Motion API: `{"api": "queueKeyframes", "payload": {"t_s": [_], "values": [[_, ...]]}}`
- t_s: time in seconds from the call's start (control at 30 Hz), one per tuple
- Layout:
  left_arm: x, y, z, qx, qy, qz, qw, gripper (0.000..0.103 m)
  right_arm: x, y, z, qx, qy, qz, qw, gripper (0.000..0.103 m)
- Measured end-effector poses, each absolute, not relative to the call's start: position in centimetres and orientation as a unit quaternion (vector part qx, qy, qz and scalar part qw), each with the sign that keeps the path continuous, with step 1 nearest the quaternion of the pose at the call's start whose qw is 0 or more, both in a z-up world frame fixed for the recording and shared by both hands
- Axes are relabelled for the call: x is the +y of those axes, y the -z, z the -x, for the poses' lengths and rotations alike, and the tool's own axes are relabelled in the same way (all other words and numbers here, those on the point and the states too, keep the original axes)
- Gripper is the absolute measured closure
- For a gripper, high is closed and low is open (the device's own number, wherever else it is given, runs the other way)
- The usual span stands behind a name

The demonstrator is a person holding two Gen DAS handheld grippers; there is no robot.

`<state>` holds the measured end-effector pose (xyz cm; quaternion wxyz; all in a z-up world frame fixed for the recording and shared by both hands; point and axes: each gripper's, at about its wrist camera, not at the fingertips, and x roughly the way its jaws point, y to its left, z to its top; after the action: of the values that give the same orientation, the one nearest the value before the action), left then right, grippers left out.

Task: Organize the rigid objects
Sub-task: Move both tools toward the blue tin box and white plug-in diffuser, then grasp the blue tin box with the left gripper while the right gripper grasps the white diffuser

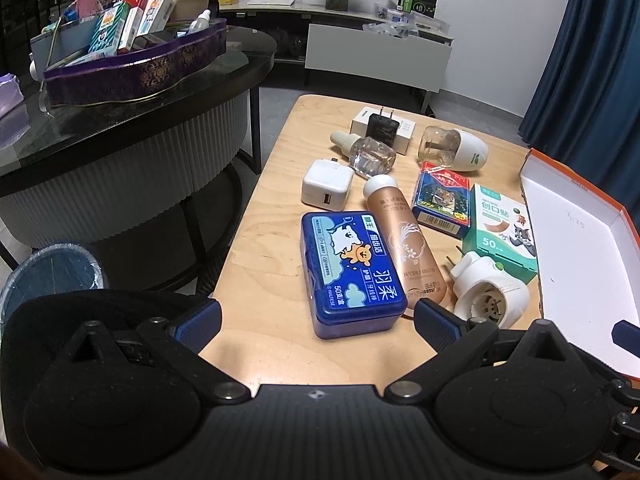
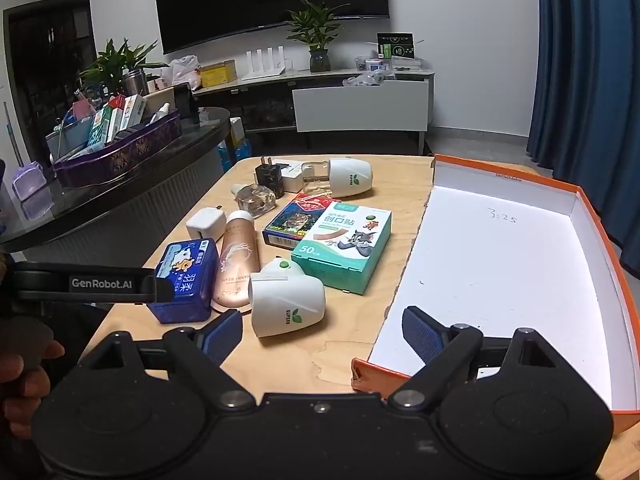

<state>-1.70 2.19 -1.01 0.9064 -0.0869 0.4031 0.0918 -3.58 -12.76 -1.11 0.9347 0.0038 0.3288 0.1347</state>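
We count eleven things on the table (image 1: 256, 280) — two chargers, two vaporizers, three boxes, one floss case (image 1: 350, 272), one tube (image 1: 404, 240), one bottle, one tray (image 2: 500, 272) with nothing in it. Our left gripper (image 1: 318, 320) and right gripper (image 2: 322, 334) both gape wide, holding nothing.

You are working in a home living room; a big TV (image 2: 272, 0) is hanging over a low console (image 2: 320, 80); potted plants (image 2: 316, 32) are sitting there; blue curtains (image 2: 584, 60) are hanging at right; a wooden table (image 2: 344, 344) is standing before you.
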Motion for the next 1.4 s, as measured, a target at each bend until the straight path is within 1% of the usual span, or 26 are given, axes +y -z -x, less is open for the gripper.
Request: {"api": "queueKeyframes", "payload": {"t_s": [0.4,0.43,0.7,0.97,1.07,1.4], "values": [[2.4,1.5,1.5,0.406,-0.094,0.092,0.904,0.0,-12.3,1.0,4.4,0.327,-0.136,-0.003,0.935,0.001],[2.5,1.5,1.5,0.407,-0.095,0.092,0.904,0.0,-12.3,1.5,3.3,0.328,-0.136,-0.003,0.935,0.001],[2.5,1.9,1.0,0.411,-0.095,0.092,0.902,0.0,-12.5,1.1,3.3,0.332,-0.139,-0.001,0.933,0.001],[2.6,2.4,-1.3,0.406,-0.1,0.095,0.903,0.0,-12.5,1.5,2.9,0.334,-0.138,-0.001,0.932,0.001],[2.5,3.0,-2.4,0.407,-0.1,0.08,0.905,0.0,-12.5,1.8,2.6,0.328,-0.139,-0.004,0.934,0.001],[5.1,3.7,-2.1,0.406,-0.071,0.092,0.906,0.0,-12.1,2.6,0.6,0.332,-0.147,-0.007,0.932,0.001]]}}
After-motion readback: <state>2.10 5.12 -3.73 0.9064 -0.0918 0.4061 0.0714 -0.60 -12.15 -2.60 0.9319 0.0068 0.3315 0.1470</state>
